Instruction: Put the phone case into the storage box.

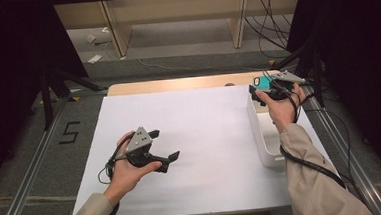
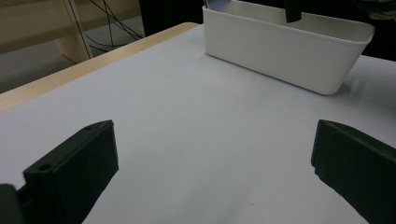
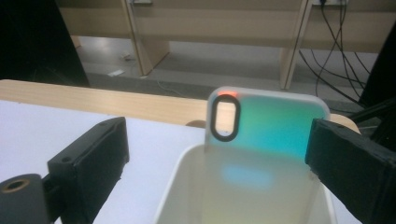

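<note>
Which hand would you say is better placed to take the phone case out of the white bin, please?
Right. The right tongs hang open above the white bin, facing the phone case that stands against its far end. The left tongs are open over bare white table, well away.

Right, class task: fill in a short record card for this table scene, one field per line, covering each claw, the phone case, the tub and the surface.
left claw: open, holding nothing, above the white sheet
right claw: open, at the far end of the tub, jaws on either side of the phone case
phone case: teal to green, oval black-rimmed camera cutout, standing upright at the tub's far end; whether a jaw touches it cannot be told
tub: white plastic, oblong, at the table's right side
surface: white sheet on a wooden table
</note>
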`<state>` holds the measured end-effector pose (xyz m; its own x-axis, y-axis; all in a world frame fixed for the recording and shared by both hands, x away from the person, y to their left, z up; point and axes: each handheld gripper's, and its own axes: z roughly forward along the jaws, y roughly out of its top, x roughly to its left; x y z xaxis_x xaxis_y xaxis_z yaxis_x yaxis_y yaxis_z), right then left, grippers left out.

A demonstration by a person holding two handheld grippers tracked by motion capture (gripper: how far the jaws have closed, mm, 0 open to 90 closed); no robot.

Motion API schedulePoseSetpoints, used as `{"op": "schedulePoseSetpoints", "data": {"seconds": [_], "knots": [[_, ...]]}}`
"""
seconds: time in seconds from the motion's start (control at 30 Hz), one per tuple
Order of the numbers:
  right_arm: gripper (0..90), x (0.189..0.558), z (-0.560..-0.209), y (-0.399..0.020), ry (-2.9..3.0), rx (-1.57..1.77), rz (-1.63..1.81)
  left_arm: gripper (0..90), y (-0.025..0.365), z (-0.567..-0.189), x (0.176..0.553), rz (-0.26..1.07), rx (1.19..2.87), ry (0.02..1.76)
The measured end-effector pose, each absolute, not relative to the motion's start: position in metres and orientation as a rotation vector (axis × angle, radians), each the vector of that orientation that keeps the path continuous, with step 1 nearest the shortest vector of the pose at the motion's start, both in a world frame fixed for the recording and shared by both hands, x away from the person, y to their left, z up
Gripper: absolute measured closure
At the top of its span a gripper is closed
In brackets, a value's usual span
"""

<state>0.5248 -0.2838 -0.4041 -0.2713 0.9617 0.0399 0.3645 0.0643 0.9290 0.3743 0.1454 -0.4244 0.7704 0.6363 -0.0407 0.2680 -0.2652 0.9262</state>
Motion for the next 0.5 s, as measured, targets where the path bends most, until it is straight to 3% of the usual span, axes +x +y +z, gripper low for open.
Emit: {"op": "schedulePoseSetpoints", "data": {"seconds": [0.5], "knots": [[9.9, 0.51, -0.401, -0.274, 1.76, 1.278, 1.256, 0.0, 0.146, -0.424, 0.375, 0.412, 1.85, 0.699]]}}
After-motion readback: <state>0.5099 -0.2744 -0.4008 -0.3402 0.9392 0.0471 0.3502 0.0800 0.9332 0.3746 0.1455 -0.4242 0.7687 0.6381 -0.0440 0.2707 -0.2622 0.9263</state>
